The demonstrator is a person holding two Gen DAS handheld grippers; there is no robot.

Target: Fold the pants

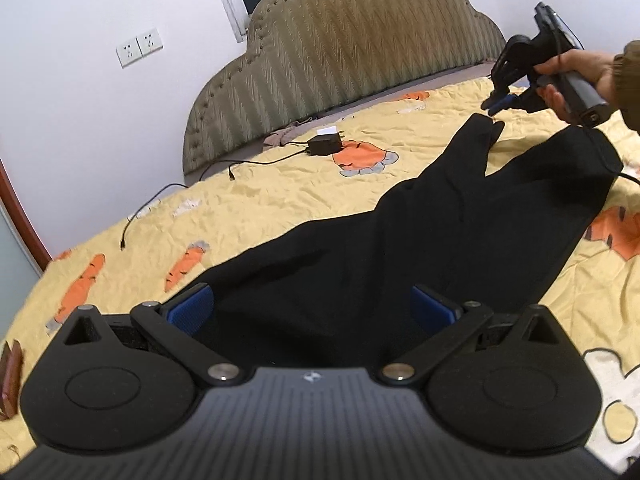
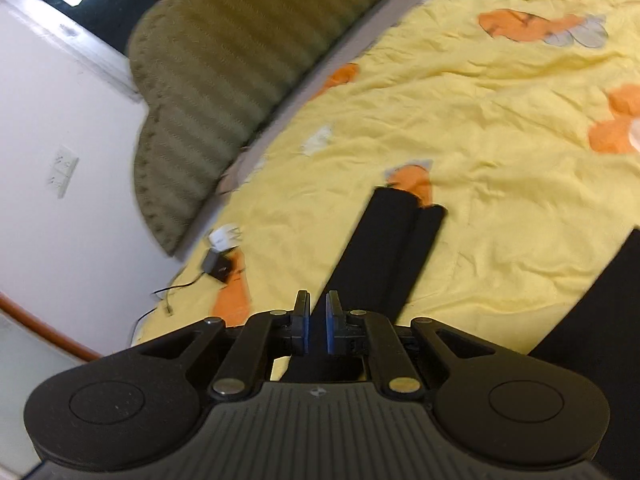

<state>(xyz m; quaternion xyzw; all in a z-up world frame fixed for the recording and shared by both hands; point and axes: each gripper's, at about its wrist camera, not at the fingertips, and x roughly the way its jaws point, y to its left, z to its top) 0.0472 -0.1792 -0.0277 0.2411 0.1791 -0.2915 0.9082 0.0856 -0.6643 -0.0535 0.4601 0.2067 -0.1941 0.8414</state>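
Observation:
Black pants [image 1: 400, 248] lie spread on a yellow bedspread, waist end near me and both legs running away to the upper right. My left gripper [image 1: 312, 312] is open, its blue pads wide apart over the waist end. My right gripper [image 1: 498, 104] hovers just above the far end of the left leg, held in a hand. In the right wrist view the right gripper [image 2: 318, 322] has its blue pads almost together with a narrow gap and nothing between them, above a pant leg [image 2: 384, 256].
A black power adapter [image 1: 324, 145] with a cable lies on the bedspread near the padded headboard [image 1: 340, 60]. A white wall with sockets [image 1: 140, 46] stands to the left. The second pant leg shows at the right edge of the right wrist view [image 2: 600, 312].

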